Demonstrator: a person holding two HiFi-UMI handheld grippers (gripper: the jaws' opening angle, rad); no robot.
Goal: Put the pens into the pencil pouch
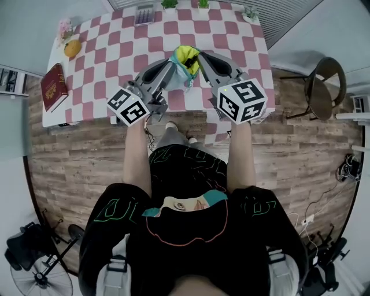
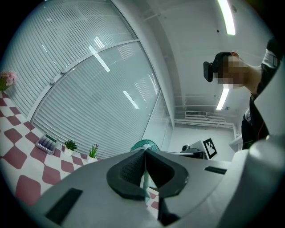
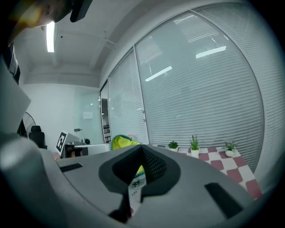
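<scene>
The pencil pouch (image 1: 185, 62), teal outside and yellow inside, hangs in the air over the checked table (image 1: 231, 40), stretched between both grippers. My left gripper (image 1: 173, 69) is shut on its teal edge, and the zip rim (image 2: 142, 144) pokes out above the closed jaws. My right gripper (image 1: 196, 61) is shut on the opposite side; in the right gripper view the yellow lining (image 3: 121, 142) and a white label (image 3: 135, 185) show at the jaws. No pen is visible in any view.
On the table's left end lie a red book (image 1: 53, 87), an orange (image 1: 72, 48) and pink flowers (image 1: 65, 27). A calculator (image 1: 144, 14) and small potted plants (image 1: 169, 4) line the far edge. A round chair (image 1: 324, 87) stands to the right.
</scene>
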